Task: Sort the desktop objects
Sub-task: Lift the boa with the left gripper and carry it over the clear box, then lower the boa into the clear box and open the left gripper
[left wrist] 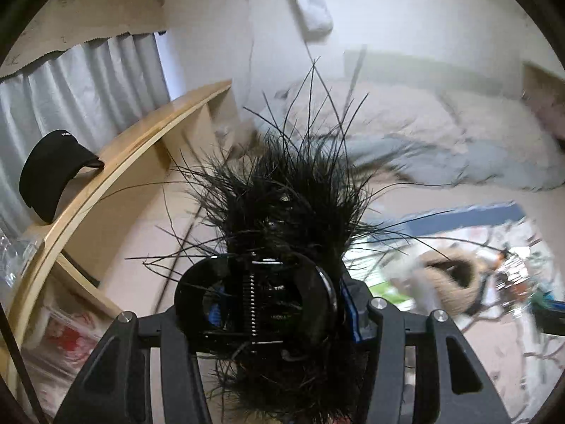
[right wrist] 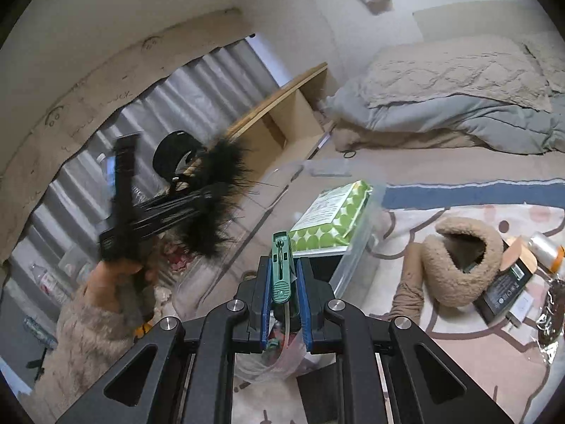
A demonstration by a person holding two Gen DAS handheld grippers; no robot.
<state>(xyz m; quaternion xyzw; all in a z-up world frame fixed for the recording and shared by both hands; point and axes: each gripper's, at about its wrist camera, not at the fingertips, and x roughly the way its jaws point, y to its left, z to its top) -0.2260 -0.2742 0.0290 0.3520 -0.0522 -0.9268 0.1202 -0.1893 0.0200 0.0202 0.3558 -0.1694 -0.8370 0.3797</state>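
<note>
1. Bed (right wrist: 459, 81) fills the far right, w/ beige and grey bedding heaped along its near edge; open beige floor runs in front of it.
2. Grey curtain (right wrist: 197, 88) hangs along the left, wooden shelf unit (right wrist: 282, 106) just in front of it, top edge running toward the bed corner. A black cap (left wrist: 53, 173) sits on that top edge in the left wrist view.
3. Patterned mat (right wrist: 459, 335) w/ a blue border covers the near floor on the right; clutter sits along its right edge, bare strip nearer the middle.
4. Clear plastic bin (right wrist: 356, 247) stands just ahead of the right gripper, a green-dotted pack (right wrist: 332, 219) lying tilted over its rim.
5. Fluffy tan slipper (right wrist: 459, 261) lies on the mat, right of the bin, apart from it.
6. Left gripper (left wrist: 279, 314) – jaws partway apart, clamped on a black feathered hair clip (left wrist: 282, 212); clip's spring and hinge sit between the pads, feathers spray out front and block most of the fwd view. From the right wrist view it's held up in the air at left, in front of the curtain, a fuzzy sleeve (right wrist: 84, 332) below.
7. Right gripper (right wrist: 282, 282) – jaws narrow, blue pads pinching a green pump sprayer head (right wrist: 281, 265), nozzle pointing fwd toward the bin; its tube hangs below.
</note>
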